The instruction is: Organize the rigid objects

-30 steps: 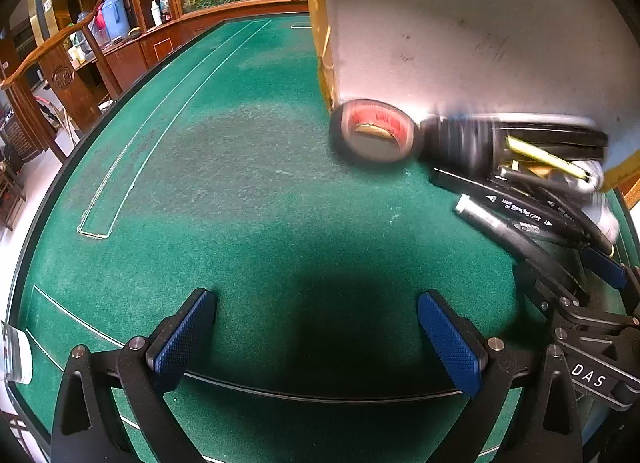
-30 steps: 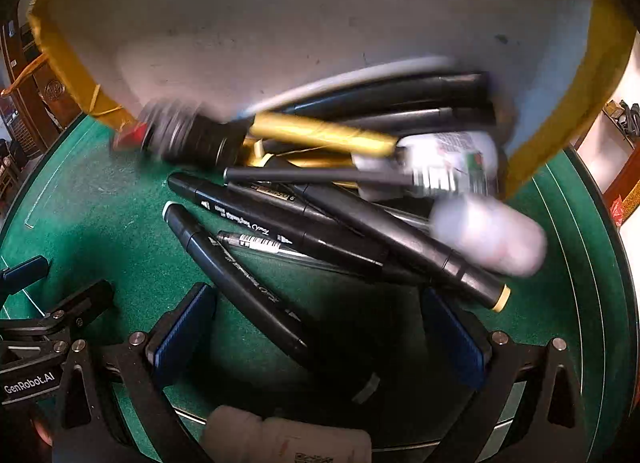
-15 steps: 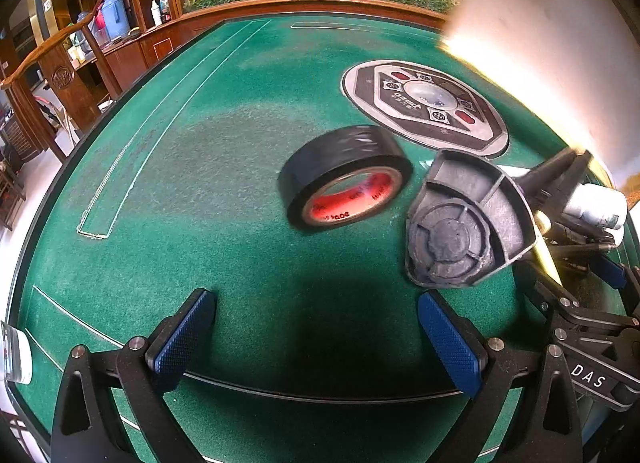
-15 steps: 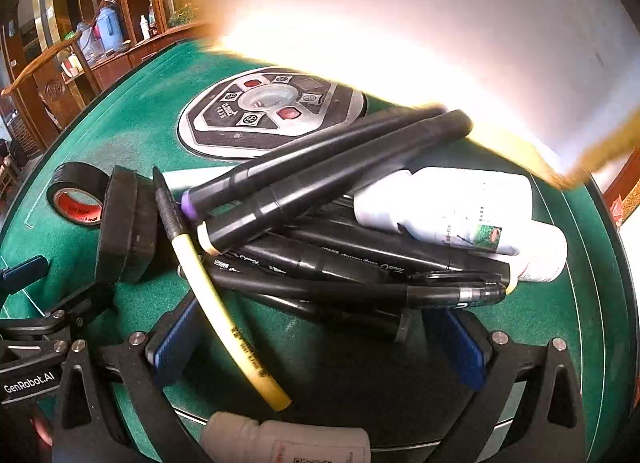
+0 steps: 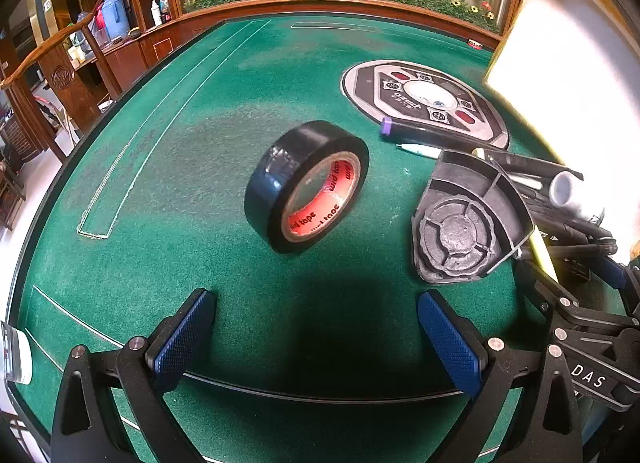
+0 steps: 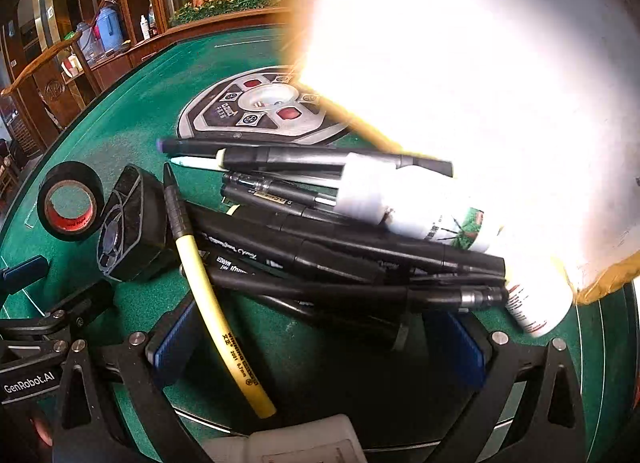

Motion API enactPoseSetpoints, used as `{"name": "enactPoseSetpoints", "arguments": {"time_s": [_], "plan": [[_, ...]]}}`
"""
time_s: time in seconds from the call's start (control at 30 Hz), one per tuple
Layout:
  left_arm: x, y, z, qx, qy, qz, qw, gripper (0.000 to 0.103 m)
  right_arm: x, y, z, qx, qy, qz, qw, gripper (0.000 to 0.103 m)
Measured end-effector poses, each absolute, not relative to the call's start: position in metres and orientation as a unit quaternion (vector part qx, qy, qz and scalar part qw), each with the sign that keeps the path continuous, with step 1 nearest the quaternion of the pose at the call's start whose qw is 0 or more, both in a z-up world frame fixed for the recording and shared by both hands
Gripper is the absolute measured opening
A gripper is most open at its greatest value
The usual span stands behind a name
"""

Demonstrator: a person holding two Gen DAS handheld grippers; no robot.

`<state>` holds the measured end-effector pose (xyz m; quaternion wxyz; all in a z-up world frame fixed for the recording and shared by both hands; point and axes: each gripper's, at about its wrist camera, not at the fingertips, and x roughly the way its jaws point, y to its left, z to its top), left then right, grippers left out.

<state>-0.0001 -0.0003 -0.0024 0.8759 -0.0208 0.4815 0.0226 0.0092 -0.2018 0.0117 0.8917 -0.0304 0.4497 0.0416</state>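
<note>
A roll of black tape (image 5: 306,187) with a red core stands on edge on the green felt table (image 5: 168,167), ahead of my open, empty left gripper (image 5: 316,337). A black fan-shaped plastic part (image 5: 466,223) lies to its right. In the right wrist view a pile of black markers (image 6: 340,247), a yellow pen (image 6: 218,311) and two white bottles (image 6: 404,203) lies just ahead of my open, empty right gripper (image 6: 320,351). The tape (image 6: 70,201) and black part (image 6: 128,223) sit at the left there.
A white box with yellow taped edges (image 6: 480,83) hangs tilted above the pile at the right, overexposed. A round grey control panel (image 5: 424,99) is set in the table centre. A wooden rail (image 5: 320,3) borders the far side. A white object (image 6: 288,443) lies below the right gripper.
The white box has lifted up and away to the right, leaving the objects spilled on the felt. The tape and black part rolled left and settled. Both grippers stayed put.
</note>
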Motion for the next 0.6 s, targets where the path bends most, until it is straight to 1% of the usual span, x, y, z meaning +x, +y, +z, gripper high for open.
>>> {"name": "enactPoseSetpoints", "arguments": {"time_s": [0.6], "plan": [[0.0002,-0.0004,-0.002,-0.021,0.481,0.023,0.876,0.102,0.0098,-0.2006,0.0122,-0.031,0.45,0.041,0.892,0.103]]}}
